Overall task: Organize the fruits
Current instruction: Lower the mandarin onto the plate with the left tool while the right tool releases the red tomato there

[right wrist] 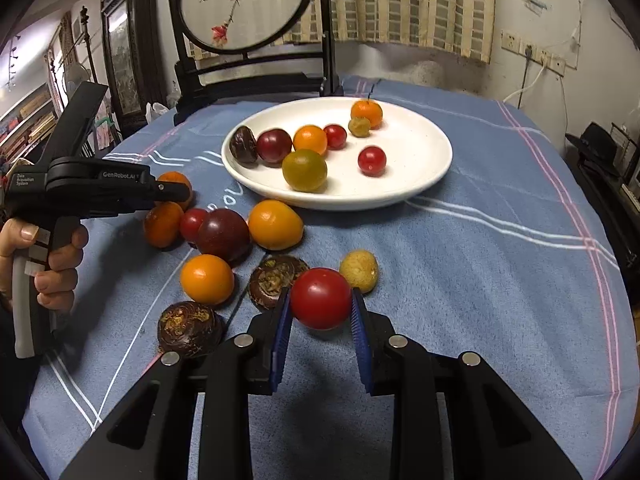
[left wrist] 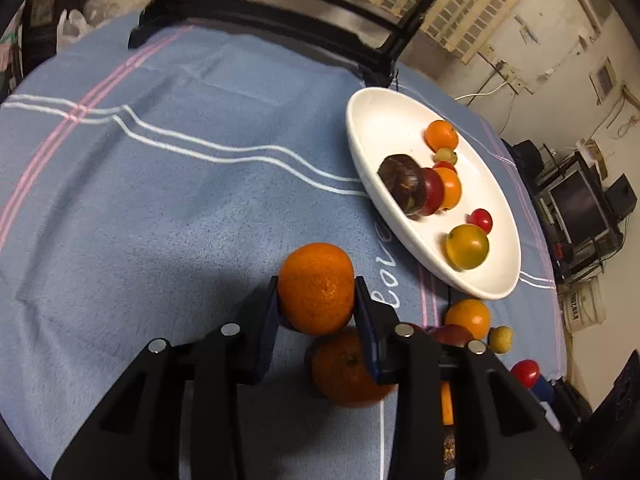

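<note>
In the left wrist view my left gripper (left wrist: 316, 286) is shut on an orange mandarin (left wrist: 316, 300), held just above the blue cloth. Another mandarin (left wrist: 344, 372) lies right below it. The white plate (left wrist: 360, 152) sits up and to the right, with several small fruits in it. In the right wrist view my right gripper (right wrist: 321, 294) is shut on a red tomato (right wrist: 320, 300) near the cloth. Loose fruits lie around it: a yellow one (right wrist: 359, 270), two brown chestnuts (right wrist: 276, 278), an orange (right wrist: 207, 279) and a dark plum (right wrist: 222, 234). The plate (right wrist: 340, 200) stands beyond them.
A person's hand (right wrist: 56, 272) holds the left gripper (right wrist: 180, 192) at the left of the right wrist view. A black wooden screen stand (right wrist: 256, 80) rises behind the plate. The blue striped cloth (right wrist: 480, 260) covers a round table whose edge drops off at the right.
</note>
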`<state>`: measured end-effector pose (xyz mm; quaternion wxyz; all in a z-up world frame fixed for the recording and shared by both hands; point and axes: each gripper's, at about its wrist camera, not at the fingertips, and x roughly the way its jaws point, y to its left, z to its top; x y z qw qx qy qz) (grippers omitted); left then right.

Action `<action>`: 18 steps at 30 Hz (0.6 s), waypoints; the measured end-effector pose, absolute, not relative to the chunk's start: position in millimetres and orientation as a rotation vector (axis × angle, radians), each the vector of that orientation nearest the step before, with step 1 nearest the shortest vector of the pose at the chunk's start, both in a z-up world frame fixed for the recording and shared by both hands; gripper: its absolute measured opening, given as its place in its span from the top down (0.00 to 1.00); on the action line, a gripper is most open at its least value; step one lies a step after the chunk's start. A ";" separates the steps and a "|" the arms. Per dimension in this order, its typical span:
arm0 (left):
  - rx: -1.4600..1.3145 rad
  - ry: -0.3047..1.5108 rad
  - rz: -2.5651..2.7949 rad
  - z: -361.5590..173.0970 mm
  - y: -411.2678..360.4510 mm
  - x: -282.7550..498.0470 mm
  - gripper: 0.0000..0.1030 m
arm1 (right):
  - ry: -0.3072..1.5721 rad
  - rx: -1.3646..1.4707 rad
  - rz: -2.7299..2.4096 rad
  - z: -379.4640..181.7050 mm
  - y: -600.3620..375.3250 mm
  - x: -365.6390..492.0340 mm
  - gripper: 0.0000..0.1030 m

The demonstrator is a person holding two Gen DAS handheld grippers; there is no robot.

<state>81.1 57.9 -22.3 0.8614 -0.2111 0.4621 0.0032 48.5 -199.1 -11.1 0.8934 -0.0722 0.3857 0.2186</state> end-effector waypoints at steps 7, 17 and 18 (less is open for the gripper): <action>-0.390 0.919 -0.057 11.9 40.0 73.3 0.67 | 0.720 -0.122 0.393 9.8 -197.8 51.8 0.72; -0.328 0.895 -0.072 44.4 25.8 126.0 0.67 | 0.679 -0.157 0.340 32.4 -169.4 120.4 0.72; -0.318 0.895 -0.069 46.8 23.7 134.0 0.67 | 0.689 -0.157 0.332 29.0 -167.3 128.5 0.72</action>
